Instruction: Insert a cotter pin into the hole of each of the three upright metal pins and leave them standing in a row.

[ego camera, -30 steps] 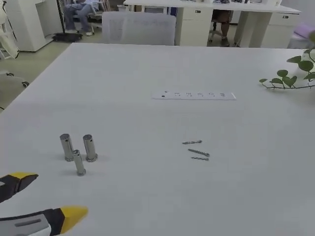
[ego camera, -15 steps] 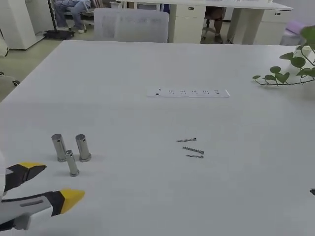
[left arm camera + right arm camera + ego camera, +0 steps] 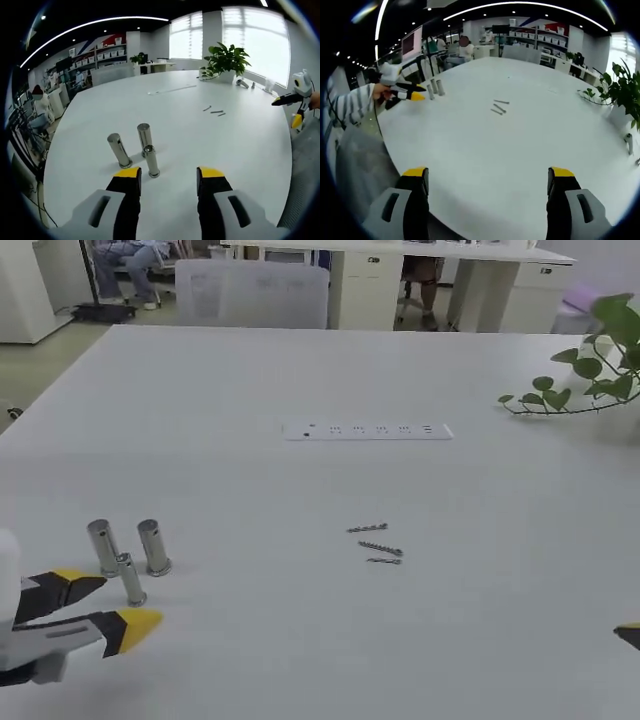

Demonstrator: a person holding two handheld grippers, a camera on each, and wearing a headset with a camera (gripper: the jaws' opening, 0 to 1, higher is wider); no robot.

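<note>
Three upright metal pins (image 3: 128, 558) stand in a tight cluster at the table's near left; the left gripper view has these pins (image 3: 145, 147) just ahead of the jaws. My left gripper (image 3: 122, 604) is open, its yellow tips close in front of the nearest pin and touching nothing. Three cotter pins (image 3: 377, 544) lie loose at mid-table, seen also as cotter pins (image 3: 498, 107) in the right gripper view. My right gripper (image 3: 488, 175) is open and holds nothing, well short of them; its tip (image 3: 630, 633) pokes in at the right edge.
A white power strip (image 3: 367, 431) lies beyond the cotter pins. A leafy plant (image 3: 590, 380) trails over the far right of the white table (image 3: 300, 640). A grey chair (image 3: 250, 295) stands at the far edge, with desks and seated people behind.
The head camera has swung a little to the right. My left gripper has come up closer to the pin cluster. A tip of the right gripper has entered at the right edge.
</note>
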